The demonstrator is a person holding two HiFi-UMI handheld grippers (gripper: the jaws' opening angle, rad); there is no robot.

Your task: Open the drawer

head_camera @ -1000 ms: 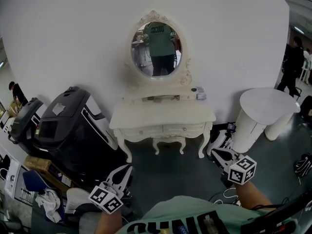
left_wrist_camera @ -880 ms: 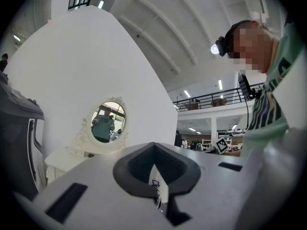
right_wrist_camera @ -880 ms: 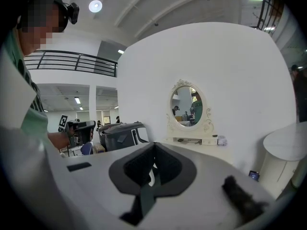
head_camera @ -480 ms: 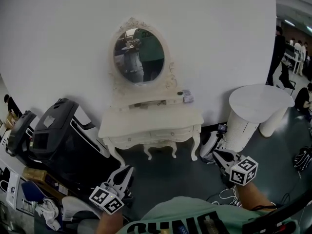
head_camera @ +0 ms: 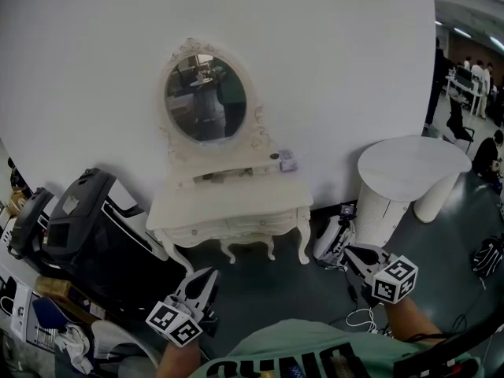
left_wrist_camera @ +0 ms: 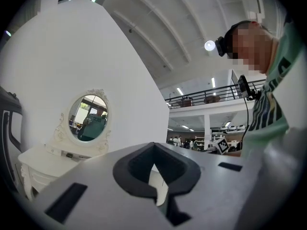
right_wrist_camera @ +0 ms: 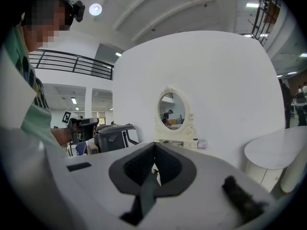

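My left gripper (head_camera: 206, 277) and right gripper (head_camera: 347, 251) have jaws closed on nothing, well apart from the drawer (head_camera: 260, 223) under the mirror (head_camera: 205, 98); arriving shut, I'd likely bump its front, not grip it.

The drawer (head_camera: 236, 227) is a cream, carved front in the apron of the white dressing table (head_camera: 228, 199), just under its top. It is shut, flush with the table's front.
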